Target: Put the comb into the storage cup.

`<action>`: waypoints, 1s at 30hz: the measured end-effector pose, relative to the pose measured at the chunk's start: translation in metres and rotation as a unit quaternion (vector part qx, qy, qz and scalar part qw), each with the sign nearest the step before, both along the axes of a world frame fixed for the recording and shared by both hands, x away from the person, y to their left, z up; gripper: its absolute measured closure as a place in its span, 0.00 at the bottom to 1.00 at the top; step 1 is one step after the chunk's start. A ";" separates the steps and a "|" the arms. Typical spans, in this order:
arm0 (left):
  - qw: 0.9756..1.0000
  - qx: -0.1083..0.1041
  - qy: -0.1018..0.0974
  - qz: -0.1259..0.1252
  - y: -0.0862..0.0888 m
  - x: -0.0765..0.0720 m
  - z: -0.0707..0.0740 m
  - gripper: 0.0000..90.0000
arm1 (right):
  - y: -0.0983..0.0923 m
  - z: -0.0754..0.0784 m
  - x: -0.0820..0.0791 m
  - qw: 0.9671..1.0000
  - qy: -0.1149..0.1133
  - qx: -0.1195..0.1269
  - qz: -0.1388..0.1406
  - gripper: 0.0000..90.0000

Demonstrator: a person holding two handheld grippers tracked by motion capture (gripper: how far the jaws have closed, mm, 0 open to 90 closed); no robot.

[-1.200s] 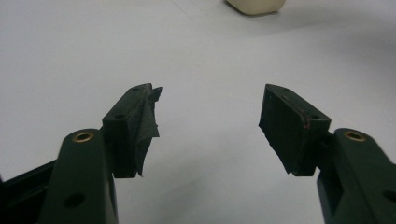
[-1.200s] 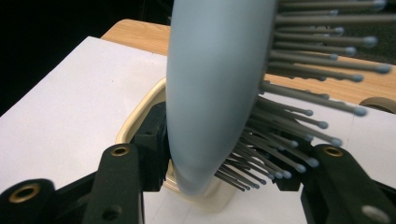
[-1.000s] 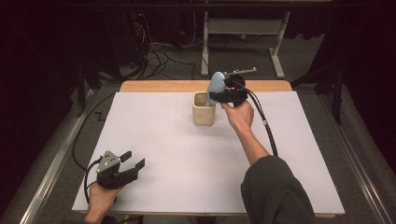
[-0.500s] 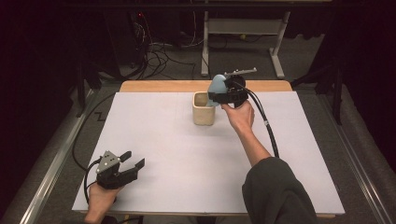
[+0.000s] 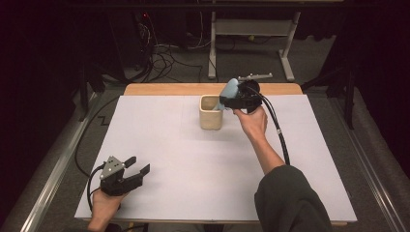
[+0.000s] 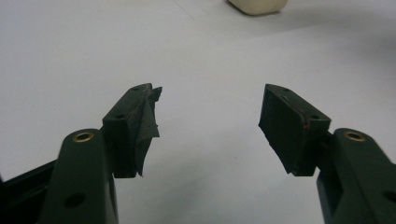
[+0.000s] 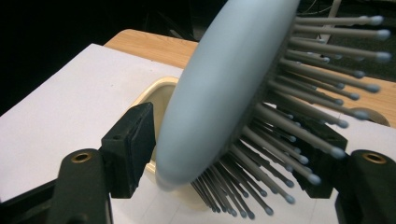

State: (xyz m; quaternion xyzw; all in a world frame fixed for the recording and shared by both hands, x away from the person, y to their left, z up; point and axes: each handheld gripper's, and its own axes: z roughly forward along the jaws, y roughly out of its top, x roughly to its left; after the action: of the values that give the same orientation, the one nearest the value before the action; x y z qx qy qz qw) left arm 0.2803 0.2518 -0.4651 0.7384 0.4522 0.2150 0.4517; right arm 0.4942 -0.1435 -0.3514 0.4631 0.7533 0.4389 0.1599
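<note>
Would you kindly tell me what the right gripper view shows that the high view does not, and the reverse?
Right gripper view: the grey ball-tipped bristles of the pale blue plastic hairbrush, between black fingers whose jaws have just been opening. High view: the open left gripper low on the white table, and the person's sleeve. Both: the hairbrush over the cream square cup.

A wooden table [image 5: 159, 89] fills the middle of the high view, its bare wood showing as a strip along the far edge. A large white sheet [image 5: 193, 164] covers nearly all the rest of the top. One cream cup [image 5: 211, 119] stands on the sheet, upright and open-topped — above the centre of the frame, near the far edge of the sheet.
</note>
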 end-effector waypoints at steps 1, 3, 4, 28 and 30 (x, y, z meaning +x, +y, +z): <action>1.000 0.000 0.000 0.000 0.000 0.000 0.000 0.41 | -0.001 -0.001 -0.001 1.000 0.000 0.000 0.000 0.34; 1.000 0.000 0.000 0.000 0.000 0.000 0.000 0.41 | -0.002 -0.002 -0.001 1.000 -0.001 0.000 0.001 0.33; 1.000 0.000 0.000 0.001 0.000 0.000 0.000 0.41 | -0.002 -0.002 -0.002 1.000 -0.001 0.000 0.001 0.32; 1.000 -0.005 0.000 0.004 0.001 0.000 0.000 0.41 | -0.007 0.002 -0.014 1.000 -0.014 -0.002 0.015 0.27; 1.000 -0.005 0.000 0.004 0.001 0.000 0.000 0.41 | -0.008 0.002 -0.015 1.000 -0.015 -0.002 0.016 0.27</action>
State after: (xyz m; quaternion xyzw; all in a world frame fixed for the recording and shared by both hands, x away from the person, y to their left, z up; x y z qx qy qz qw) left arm 0.2806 0.2525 -0.4650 0.7347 0.4558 0.2145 0.4544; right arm 0.4797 -0.1515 -0.3490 0.4442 0.7587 0.4469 0.1654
